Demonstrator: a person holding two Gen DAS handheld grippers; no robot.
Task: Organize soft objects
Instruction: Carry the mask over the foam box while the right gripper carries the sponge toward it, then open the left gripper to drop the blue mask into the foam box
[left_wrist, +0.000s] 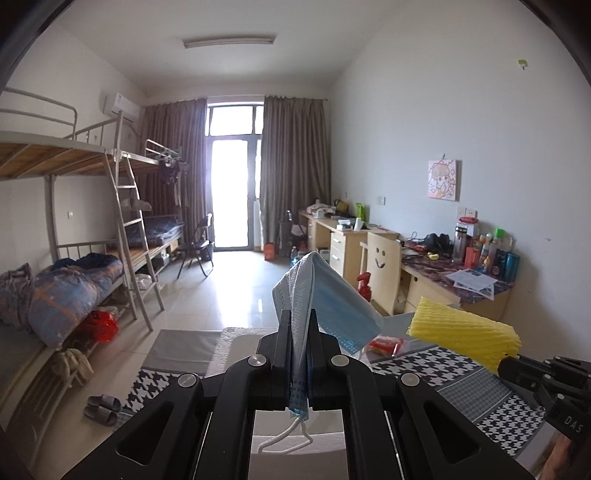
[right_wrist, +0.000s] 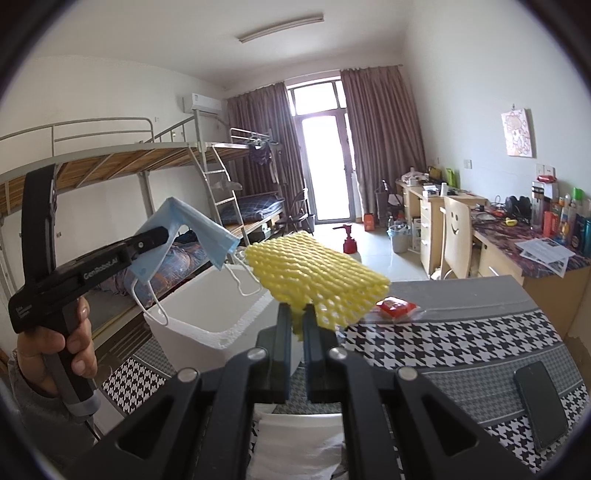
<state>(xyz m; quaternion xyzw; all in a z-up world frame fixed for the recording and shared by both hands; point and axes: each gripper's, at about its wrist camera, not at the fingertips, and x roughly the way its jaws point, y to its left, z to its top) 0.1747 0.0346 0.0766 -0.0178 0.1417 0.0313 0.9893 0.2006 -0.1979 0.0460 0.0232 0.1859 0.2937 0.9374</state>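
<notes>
Two grippers carry soft items: left gripper (left_wrist: 299, 325) clamps a mask (left_wrist: 325, 295), right gripper (right_wrist: 295, 321) clamps yellow foam net (right_wrist: 317, 277); next, likely release both over the white box (right_wrist: 207, 314).

We see a surface (right_wrist: 461, 332) under houndstooth cloth, carrying a white foam box (right_wrist: 207, 314), a red packet (right_wrist: 397, 308) and a dark phone (right_wrist: 541, 404).
</notes>
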